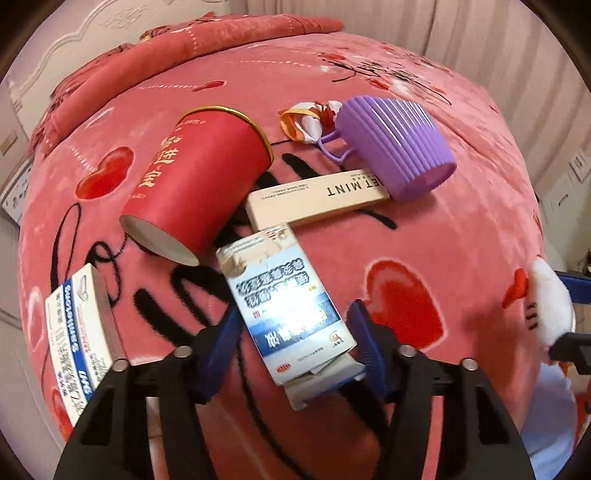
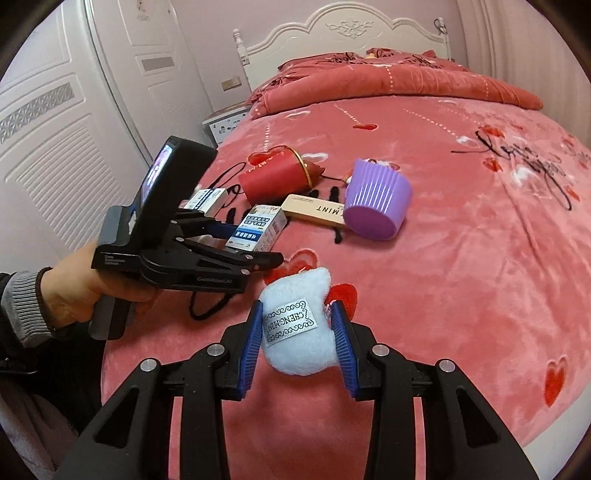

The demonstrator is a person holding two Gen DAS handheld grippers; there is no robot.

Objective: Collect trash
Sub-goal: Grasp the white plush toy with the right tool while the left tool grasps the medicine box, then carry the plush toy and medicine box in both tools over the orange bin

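A blue-and-white medicine box (image 1: 284,299) lies on the pink bedspread between the fingers of my left gripper (image 1: 295,347), which stand on both sides of it; I cannot tell if they touch it. The box also shows in the right wrist view (image 2: 260,227). My right gripper (image 2: 297,339) is shut on a white plush toy (image 2: 295,328) with a woven label, held just above the bed. Other trash lies beyond: a red paper cup (image 1: 195,184), a cream "MINT" box (image 1: 317,201), a second blue-and-white box (image 1: 79,332) and a crumpled wrapper (image 1: 303,120).
A purple ribbed cup (image 1: 395,147) lies on its side at the far right of the pile. The bed (image 2: 461,258) has a folded red quilt (image 2: 388,81) and white headboard (image 2: 343,29) at the far end. A white wardrobe (image 2: 55,147) stands left of the bed.
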